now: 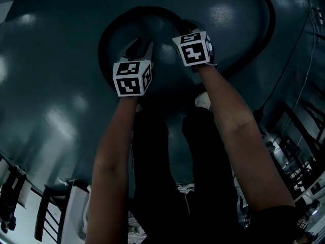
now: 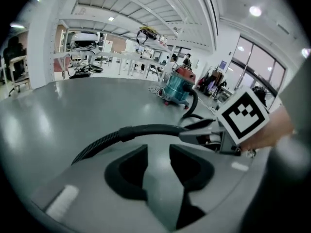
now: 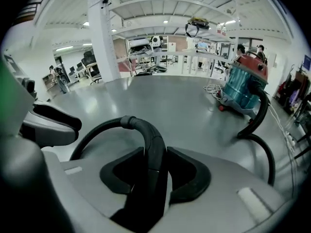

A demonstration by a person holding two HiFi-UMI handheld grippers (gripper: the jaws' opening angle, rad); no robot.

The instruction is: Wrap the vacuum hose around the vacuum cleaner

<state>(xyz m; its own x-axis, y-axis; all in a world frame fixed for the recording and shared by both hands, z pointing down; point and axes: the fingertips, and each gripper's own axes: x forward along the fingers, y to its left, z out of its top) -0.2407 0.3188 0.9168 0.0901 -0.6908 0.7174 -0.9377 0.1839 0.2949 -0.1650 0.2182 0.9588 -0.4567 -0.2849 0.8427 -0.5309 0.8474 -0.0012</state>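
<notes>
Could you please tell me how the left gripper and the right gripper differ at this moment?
The right gripper is shut on the vacuum hose at its curved black end, while the left gripper holds nothing. The left gripper's jaws stand apart with an empty gap; the right gripper's jaws press the vacuum hose from both sides. Both sit side by side over the hose's loop.

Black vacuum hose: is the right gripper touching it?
Touching. In the right gripper view, the right gripper clamps both sides of the black vacuum hose between its jaws.
</notes>
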